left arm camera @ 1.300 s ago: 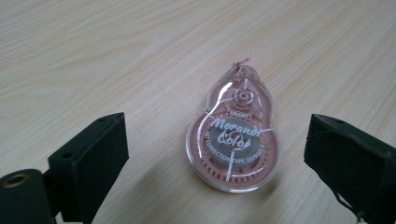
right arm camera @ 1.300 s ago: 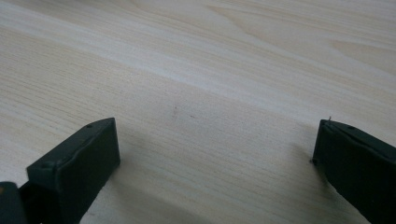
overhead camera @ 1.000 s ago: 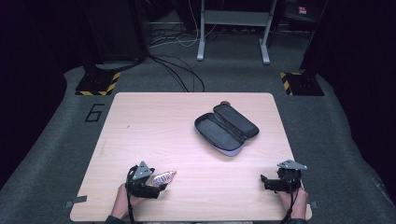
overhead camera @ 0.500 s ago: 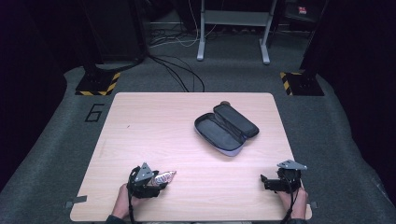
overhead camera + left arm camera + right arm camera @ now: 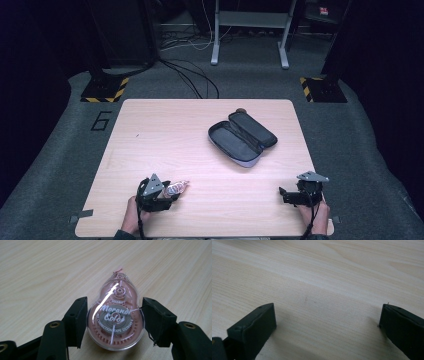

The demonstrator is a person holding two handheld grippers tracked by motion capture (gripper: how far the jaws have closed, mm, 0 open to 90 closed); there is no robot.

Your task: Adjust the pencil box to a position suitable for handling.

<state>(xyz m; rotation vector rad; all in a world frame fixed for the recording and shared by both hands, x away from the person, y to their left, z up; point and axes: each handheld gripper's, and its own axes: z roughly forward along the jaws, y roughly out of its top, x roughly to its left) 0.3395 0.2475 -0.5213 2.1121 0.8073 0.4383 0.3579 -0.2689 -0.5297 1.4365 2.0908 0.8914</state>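
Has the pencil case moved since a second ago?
No. The pencil case lies open at the same spot near the table's far right corner in the high view.

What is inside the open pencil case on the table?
The open pencil case shows a dark lining in both halves, with nothing lying in them. A small dark thing sits behind its far edge; the case covers its lower part.

Pink correction tape (image 5: 115,321) in a clear shell with white lettering, between black jaws; pale wood-grain table (image 5: 165,135); dark pencil case (image 5: 242,138) beyond.
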